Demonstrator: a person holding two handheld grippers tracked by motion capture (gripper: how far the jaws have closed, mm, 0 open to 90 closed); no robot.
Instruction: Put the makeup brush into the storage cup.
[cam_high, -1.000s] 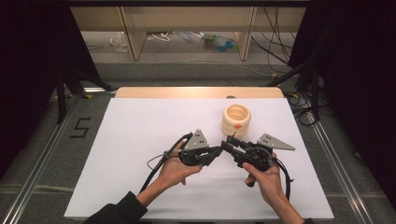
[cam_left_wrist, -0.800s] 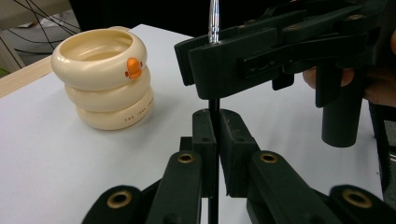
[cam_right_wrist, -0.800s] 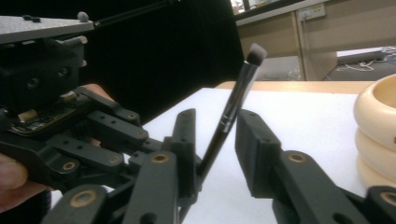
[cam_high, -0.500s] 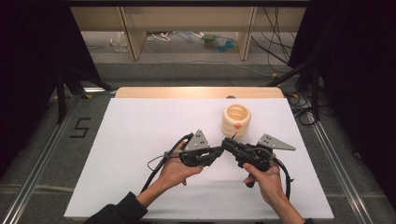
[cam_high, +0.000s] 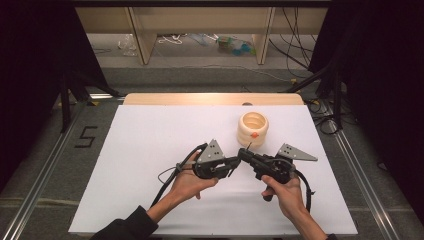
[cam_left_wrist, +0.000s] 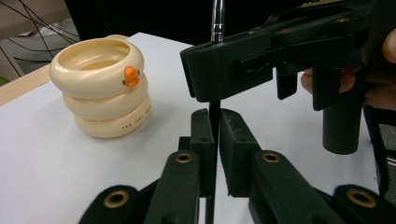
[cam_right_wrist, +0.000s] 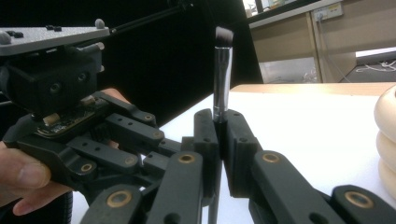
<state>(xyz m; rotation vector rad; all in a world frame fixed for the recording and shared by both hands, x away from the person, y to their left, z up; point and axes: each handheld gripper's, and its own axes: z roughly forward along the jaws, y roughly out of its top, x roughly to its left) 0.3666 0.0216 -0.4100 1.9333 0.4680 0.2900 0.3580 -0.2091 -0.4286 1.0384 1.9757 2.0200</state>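
Your right gripper (cam_right_wrist: 219, 135) has just closed on the brush (cam_right_wrist: 222, 70); left gripper (cam_left_wrist: 215, 135) clamps its handle; the cup (cam_high: 252, 129) stays unfilled.

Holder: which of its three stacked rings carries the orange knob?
The top ring: the orange knob sits on its side. The middle ring is plain, and the bottom ring has only small lettering.

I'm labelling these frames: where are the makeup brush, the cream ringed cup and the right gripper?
makeup brush (cam_right_wrist: 222, 79): right gripper view, on its silver ferrule.
cream ringed cup (cam_left_wrist: 100, 86): left gripper view, on its side wall.
right gripper (cam_high: 243, 152): high view, at its jaw tips.
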